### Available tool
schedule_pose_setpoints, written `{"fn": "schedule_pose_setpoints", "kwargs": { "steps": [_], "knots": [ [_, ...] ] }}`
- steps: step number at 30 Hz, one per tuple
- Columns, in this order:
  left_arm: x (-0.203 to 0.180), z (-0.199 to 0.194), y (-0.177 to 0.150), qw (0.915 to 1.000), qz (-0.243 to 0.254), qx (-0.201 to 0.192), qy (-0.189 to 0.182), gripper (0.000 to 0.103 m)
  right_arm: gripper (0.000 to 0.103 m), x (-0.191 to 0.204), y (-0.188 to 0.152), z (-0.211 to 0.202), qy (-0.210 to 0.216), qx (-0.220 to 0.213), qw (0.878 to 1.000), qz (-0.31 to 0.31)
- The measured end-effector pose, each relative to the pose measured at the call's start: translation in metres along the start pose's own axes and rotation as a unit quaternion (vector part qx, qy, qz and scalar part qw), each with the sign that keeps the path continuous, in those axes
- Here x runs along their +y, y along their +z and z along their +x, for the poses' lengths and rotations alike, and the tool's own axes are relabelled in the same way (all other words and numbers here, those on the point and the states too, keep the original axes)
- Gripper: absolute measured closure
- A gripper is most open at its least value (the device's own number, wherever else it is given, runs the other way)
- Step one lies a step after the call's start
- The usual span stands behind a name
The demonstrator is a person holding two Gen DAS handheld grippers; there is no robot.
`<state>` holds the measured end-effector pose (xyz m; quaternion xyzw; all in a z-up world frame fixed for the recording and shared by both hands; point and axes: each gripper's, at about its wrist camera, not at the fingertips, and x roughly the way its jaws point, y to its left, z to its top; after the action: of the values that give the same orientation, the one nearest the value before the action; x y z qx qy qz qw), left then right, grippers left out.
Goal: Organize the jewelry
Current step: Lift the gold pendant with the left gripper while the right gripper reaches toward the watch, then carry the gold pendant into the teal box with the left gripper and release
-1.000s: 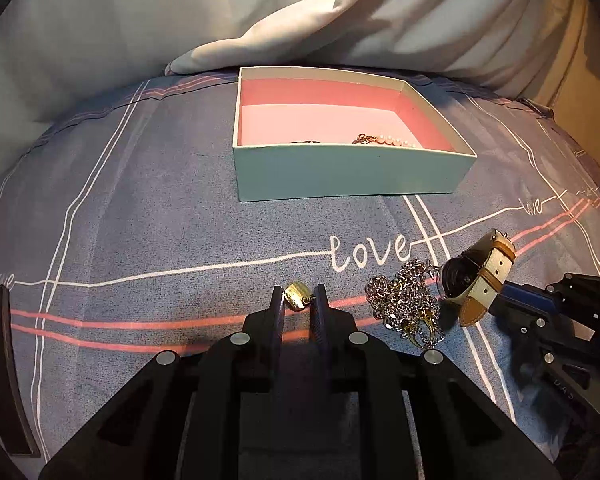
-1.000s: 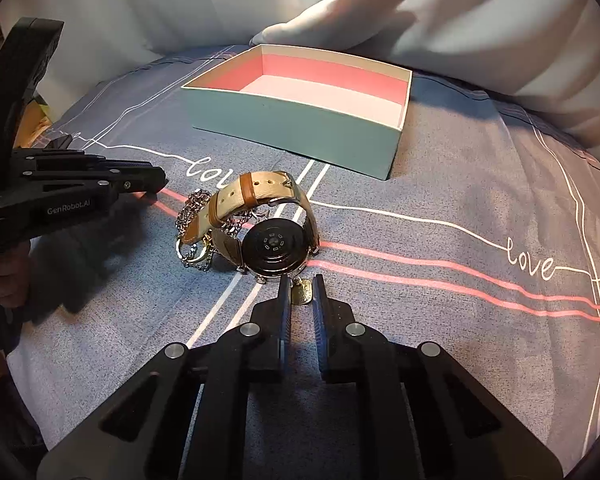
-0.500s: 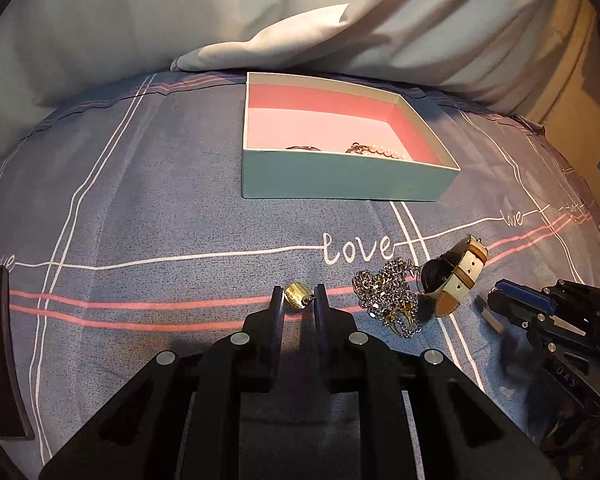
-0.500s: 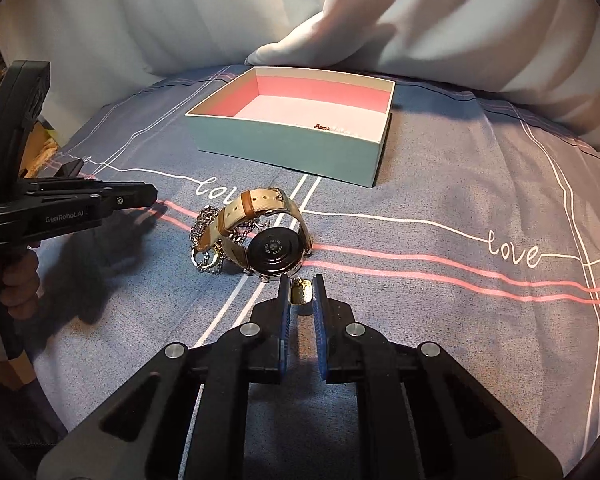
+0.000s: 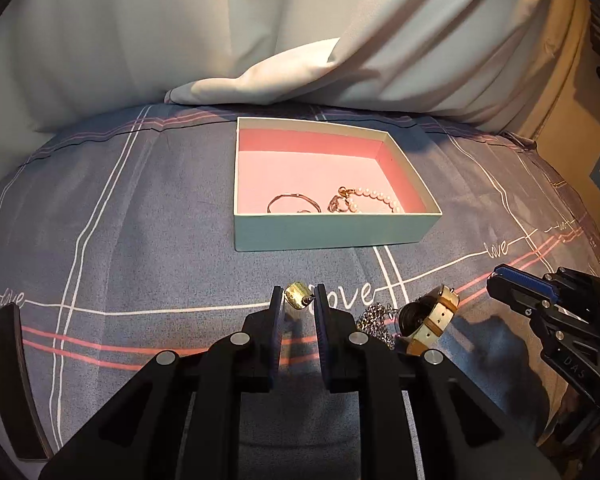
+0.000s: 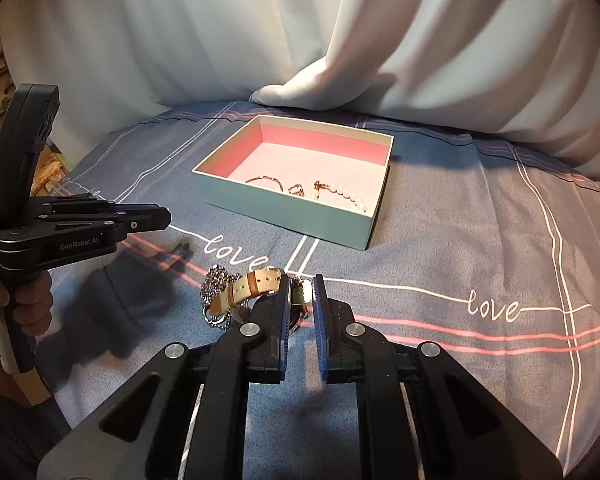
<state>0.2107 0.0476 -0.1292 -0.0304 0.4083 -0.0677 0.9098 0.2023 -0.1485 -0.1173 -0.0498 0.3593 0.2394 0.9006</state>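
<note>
Left wrist view: the left gripper (image 5: 298, 302) is clamped on one gold earring (image 5: 297, 301); one box (image 5: 332, 229) holds one bangle (image 5: 293, 202) and one pearl bracelet (image 5: 374, 200).

Right wrist view: the right gripper (image 6: 301, 296) pinches one small metal tag (image 6: 301, 293) above one watch (image 6: 256, 286) and one chain (image 6: 216, 286) on the bedsheet (image 6: 440, 240).

A pale teal box (image 5: 332, 232) with a pink lining sits on a blue-grey bedspread (image 5: 140, 220) crossed by white and coral-pink lines and white "love" script. A tan-and-cream watch strap (image 6: 252, 286), a silver chain (image 6: 216, 284), white pearls (image 5: 374, 196) and black tongs with blue pads (image 6: 284, 320) complete the palette.
</note>
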Motion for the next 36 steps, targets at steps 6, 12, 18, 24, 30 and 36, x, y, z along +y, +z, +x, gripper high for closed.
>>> {"fn": "schedule_pose_setpoints", "kwargs": {
  "steps": [6, 12, 18, 24, 30, 36],
  "knots": [
    [-0.004, -0.013, 0.032, 0.9995, 0.006, -0.032, 0.002, 0.088, 0.091, 0.001, 0.038, -0.008, 0.002, -0.033, 0.999, -0.019],
    [-0.009, -0.018, 0.061, 0.9986, 0.009, -0.052, 0.004, 0.088, 0.091, 0.001, 0.067, -0.003, 0.003, -0.048, 0.998, -0.029],
    [-0.009, -0.003, 0.095, 0.9991, -0.002, -0.040, 0.010, 0.088, 0.091, -0.008, 0.097, 0.012, 0.000, -0.054, 0.998, -0.025],
    [-0.014, 0.021, 0.121, 0.9997, -0.013, -0.016, 0.016, 0.088, 0.091, -0.017, 0.122, 0.042, -0.010, -0.033, 0.999, -0.022],
    [-0.018, 0.048, 0.123, 0.9995, -0.008, 0.013, 0.029, 0.088, 0.091, -0.022, 0.120, 0.076, -0.014, 0.002, 1.000, -0.016],
    [-0.013, 0.070, 0.121, 0.9983, -0.012, 0.039, 0.042, 0.088, 0.091, -0.029, 0.115, 0.095, -0.020, 0.026, 0.999, -0.013]
  ]
}}
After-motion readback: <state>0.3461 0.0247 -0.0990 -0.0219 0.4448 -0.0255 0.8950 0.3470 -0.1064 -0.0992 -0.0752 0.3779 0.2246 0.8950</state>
